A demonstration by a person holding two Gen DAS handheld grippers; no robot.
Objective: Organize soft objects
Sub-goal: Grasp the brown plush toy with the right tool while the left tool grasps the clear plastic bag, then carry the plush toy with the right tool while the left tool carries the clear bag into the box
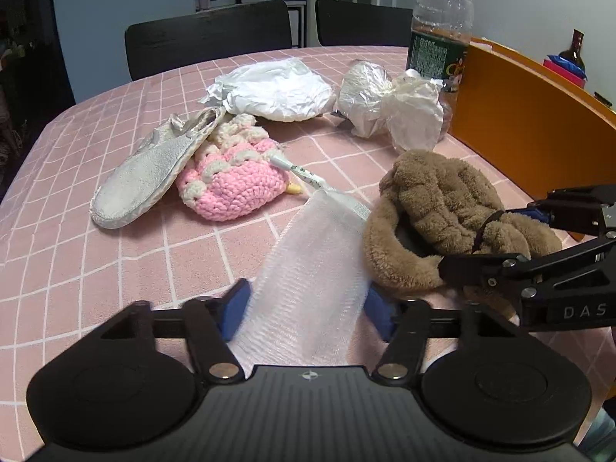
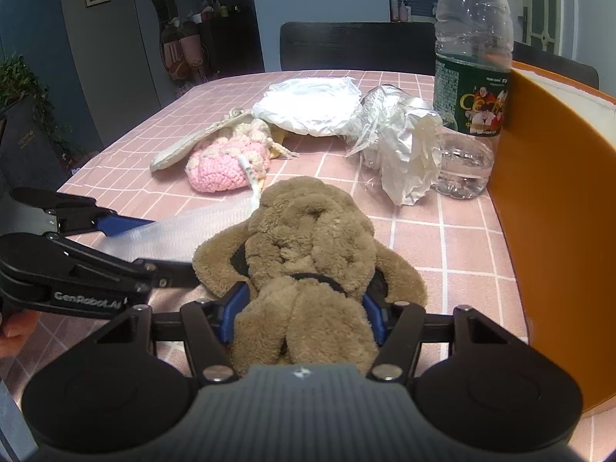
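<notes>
I'm at the pick-up stage on both sides, and nothing looks sorted yet. My left gripper (image 1: pixel 308 308) has its blue fingers (image 1: pixel 235 310) closed in on the near end of the white mesh pouch (image 1: pixel 312 261), pressing it from both sides, so I call that grasped; the pouch lies on the desk (image 1: pixel 115 269) with its ribbon end reaching toward the pink crochet piece (image 1: pixel 235 184).

My right gripper (image 2: pixel 304 313) has its fingers (image 2: pixel 235 313) squeezed into the sides of the brown plush toy (image 2: pixel 308 242), which sits on the desk just beside the pouch and near the orange box (image 2: pixel 558 231).

Still loose: the silvery slipper (image 1: pixel 142 184) touching the crochet piece, the white crumpled bag (image 1: pixel 277 92) behind them, and the clear plastic wrap bundle (image 1: pixel 389 104) beside the water bottle (image 1: pixel 439 27).

I can't see inside the orange box, so I can't tell whether anything has gone in. My guess is it's the destination, and most of the job remains: two items in hand, four still waiting.
</notes>
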